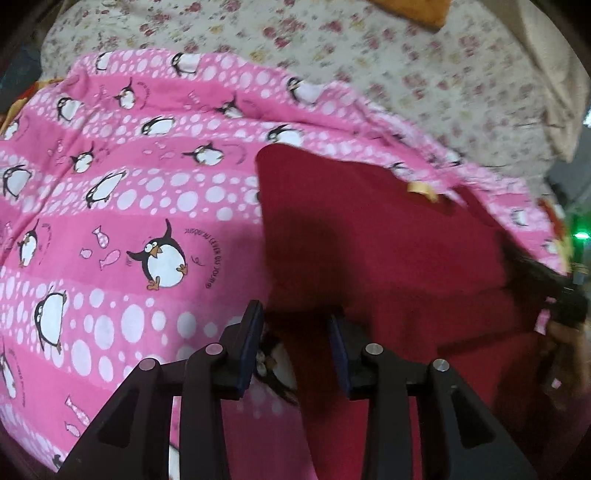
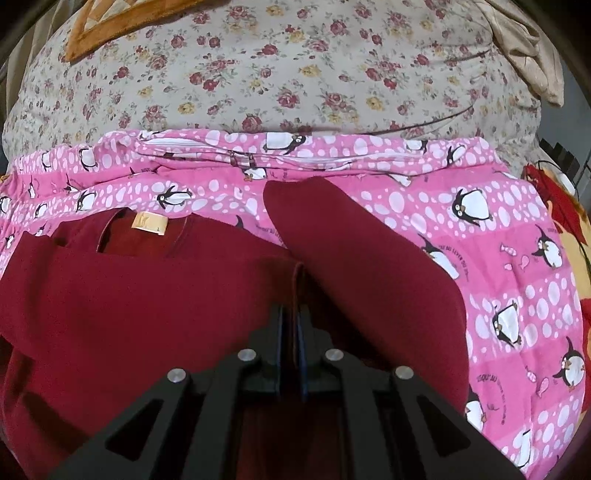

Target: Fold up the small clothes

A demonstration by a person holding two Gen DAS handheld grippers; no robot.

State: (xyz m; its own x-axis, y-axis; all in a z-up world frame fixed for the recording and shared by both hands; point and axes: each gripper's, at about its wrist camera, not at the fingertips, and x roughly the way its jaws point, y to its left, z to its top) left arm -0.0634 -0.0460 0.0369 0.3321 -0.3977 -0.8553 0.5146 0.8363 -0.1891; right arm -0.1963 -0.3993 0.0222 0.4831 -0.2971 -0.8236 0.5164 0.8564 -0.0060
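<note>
Dark red garment [image 2: 147, 295] spread flat on a pink penguin-print blanket [image 2: 517, 258], itself lying over a floral bedsheet [image 2: 295, 74].

Right wrist view:
- Neckline with a small yellow label [image 2: 149, 224] visible at upper left, facing the floral sheet.
- One sleeve [image 2: 354, 258] angled up and away toward the blanket's zip edge, with a raised fold of red cloth running down from its base to the tool.
- Right gripper [image 2: 290, 325] with jaws drawn nearly together, pinching that raised fold of the garment between the blue pads.
- Orange-brown cushion [image 2: 110, 29] at the far upper left; beige cloth [image 2: 524, 44] bunched at the upper right.
- Left gripper not seen here.

Left wrist view:
- Left gripper [image 1: 295, 328] with a clear gap between its fingers [image 1: 255, 332], tips over the garment's edge where red cloth meets pink blanket; nothing pressed between the pads.
- Same yellow label [image 1: 421, 190] seen from the opposite side, near the garment's far border.
- Broad stretch of blanket to the left of the garment, with large penguin and fish prints, not covered by the other view.
- Dark, blurred shape at the right edge over the red cloth; too smeared to identify.
- Green light [image 1: 580, 235] at the far right.
- Upper area motion-blurred.
</note>
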